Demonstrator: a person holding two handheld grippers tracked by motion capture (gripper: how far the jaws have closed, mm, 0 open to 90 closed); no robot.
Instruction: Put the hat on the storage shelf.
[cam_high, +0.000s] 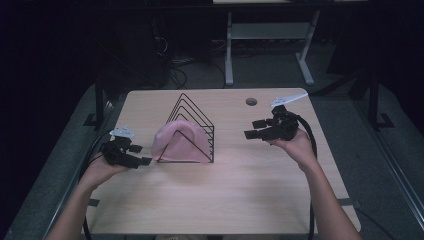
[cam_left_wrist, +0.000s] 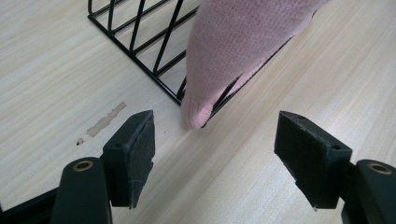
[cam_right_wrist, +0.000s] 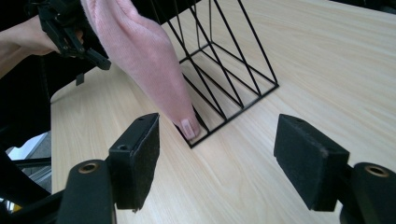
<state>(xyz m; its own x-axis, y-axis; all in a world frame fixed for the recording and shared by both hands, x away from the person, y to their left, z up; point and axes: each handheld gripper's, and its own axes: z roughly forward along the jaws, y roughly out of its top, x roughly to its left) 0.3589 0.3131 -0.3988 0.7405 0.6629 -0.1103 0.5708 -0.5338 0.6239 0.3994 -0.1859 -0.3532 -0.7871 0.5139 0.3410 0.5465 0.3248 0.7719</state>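
Pink cloth (cam_high: 179, 142): soft, light, limp, draped over black wire rack (cam_high: 196, 120); best pinched at a low corner. Left gripper (cam_high: 136, 156) and right gripper (cam_high: 253, 128): jaws apart, empty.

both grippers (cam_high: 131, 155) (cam_high: 256, 129) agape, apart

Desk (cam_high: 240, 200): pale wood-grain top, rounded corners, one round cable hole (cam_high: 251, 101) near the far right edge. On it, left of centre: black wire file rack (cam_high: 196, 127), triangular dividers upright, with a pink cloth (cam_high: 177, 142) draped over its near end, the tip touching the desk. A small scuff mark (cam_left_wrist: 106, 119) on the surface beside the rack.
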